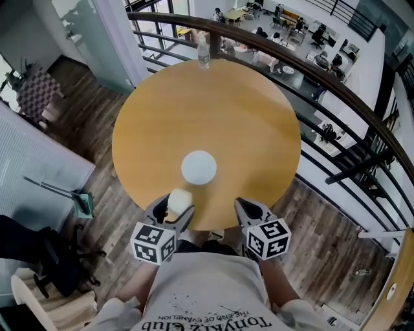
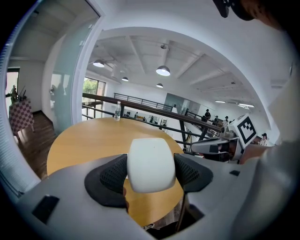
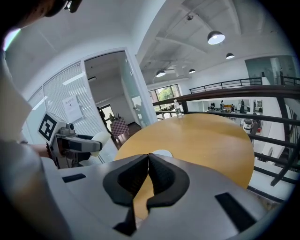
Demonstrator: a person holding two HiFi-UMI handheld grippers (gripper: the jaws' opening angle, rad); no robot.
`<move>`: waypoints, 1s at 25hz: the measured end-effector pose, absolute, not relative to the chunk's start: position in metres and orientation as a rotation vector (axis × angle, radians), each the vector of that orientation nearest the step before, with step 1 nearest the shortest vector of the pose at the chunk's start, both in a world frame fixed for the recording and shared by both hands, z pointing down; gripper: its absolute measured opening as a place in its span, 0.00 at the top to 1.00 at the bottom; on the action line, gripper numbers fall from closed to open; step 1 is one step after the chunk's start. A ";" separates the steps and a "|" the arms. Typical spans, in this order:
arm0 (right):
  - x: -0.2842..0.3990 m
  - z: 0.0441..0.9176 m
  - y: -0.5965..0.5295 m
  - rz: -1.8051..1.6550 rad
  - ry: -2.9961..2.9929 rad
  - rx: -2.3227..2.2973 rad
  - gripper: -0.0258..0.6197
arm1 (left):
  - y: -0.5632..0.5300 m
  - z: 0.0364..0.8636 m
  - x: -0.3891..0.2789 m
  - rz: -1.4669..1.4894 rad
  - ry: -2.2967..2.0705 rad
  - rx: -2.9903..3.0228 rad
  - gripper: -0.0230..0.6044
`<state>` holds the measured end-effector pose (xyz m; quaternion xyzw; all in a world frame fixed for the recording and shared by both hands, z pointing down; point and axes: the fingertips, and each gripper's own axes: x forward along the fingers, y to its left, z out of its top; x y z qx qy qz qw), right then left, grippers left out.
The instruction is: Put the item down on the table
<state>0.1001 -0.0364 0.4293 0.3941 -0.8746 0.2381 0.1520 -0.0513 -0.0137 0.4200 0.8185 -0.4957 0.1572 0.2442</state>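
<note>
2 grippers hang at the near edge of the round table (image 1: pixel 259 116). The left gripper (image 1: pixel 173 207) grasps a white rounded item (image 2: pixel 151 164) over the table's rim, near a white disc (image 1: pixel 198 167) lying on the tabletop. The right gripper (image 3: pixel 147 164) is clenched on nothing. 1 bottle (image 1: pixel 204 55) stands at the far edge.

You're on an office mezzanine: your round worktop (image 1: pixel 207 110) stands by a railing (image 1: pixel 310 70) overlooking open-plan desks (image 1: pixel 294 19) with people (image 1: pixel 279 10). A glass partition (image 1: pixel 90 26) flanks you.
</note>
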 end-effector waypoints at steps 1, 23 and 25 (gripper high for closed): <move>0.099 0.430 -0.037 0.685 -2.508 1.127 0.92 | -0.015 0.419 -0.052 0.426 -1.358 2.235 0.44; 0.055 0.440 -0.089 0.724 -2.423 1.220 0.92 | -0.059 0.444 -0.100 0.577 -1.231 2.261 0.44; 0.052 0.444 -0.093 0.723 -2.410 1.219 0.92 | -0.066 0.449 -0.101 0.592 -1.217 2.266 0.44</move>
